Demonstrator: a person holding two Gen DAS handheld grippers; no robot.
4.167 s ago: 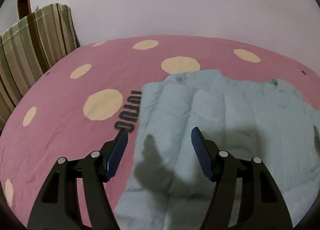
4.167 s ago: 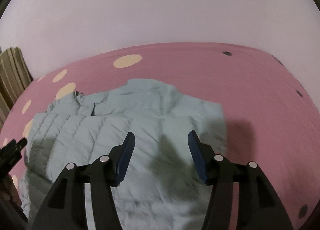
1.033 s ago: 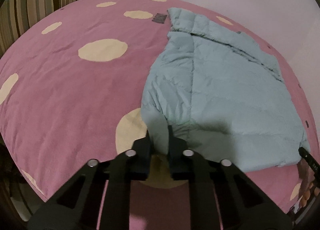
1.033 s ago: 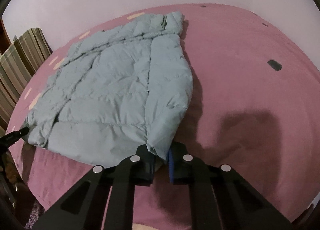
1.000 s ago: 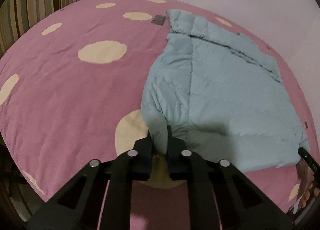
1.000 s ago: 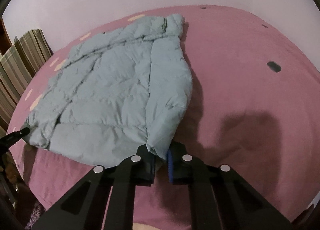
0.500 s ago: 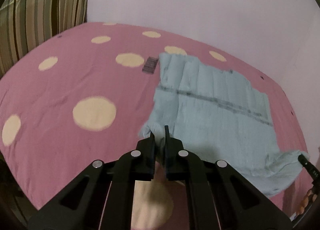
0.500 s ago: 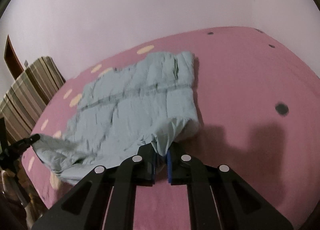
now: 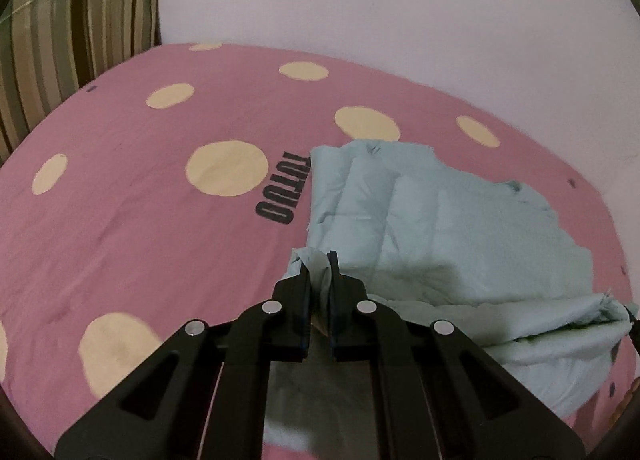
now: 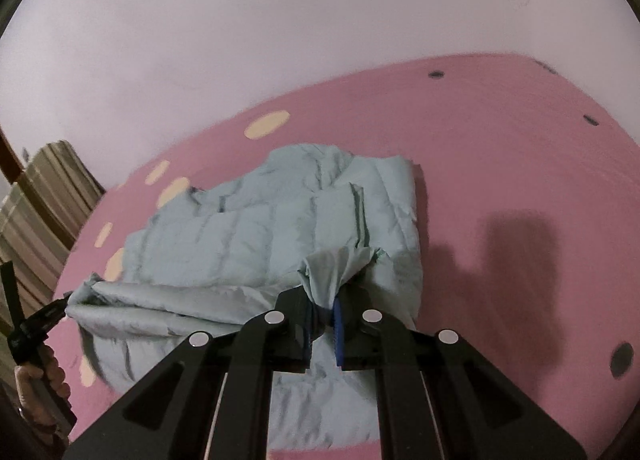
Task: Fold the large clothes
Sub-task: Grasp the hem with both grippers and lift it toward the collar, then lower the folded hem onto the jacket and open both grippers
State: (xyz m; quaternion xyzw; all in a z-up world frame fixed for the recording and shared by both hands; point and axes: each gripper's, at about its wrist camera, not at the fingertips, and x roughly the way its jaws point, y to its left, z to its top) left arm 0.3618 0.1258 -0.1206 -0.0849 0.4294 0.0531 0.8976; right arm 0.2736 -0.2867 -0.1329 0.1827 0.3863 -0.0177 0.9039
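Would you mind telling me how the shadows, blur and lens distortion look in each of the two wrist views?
Left wrist view: fisheye bends the pink bedspread into a dome; a soft shadow lies on the light blue jacket beyond the left gripper; focus is fairly sharp. Right wrist view: same bowing, dark corners, a broad shadow on the bedspread right of the right gripper, and the striped pillow looks motion-blurred.

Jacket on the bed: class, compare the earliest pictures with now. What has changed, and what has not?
Both grippers, open above it earlier, closed on the hem corners of the jacket. The left gripper and right gripper have lifted the hem and carried it toward the collar. The pink bedspread is unchanged.
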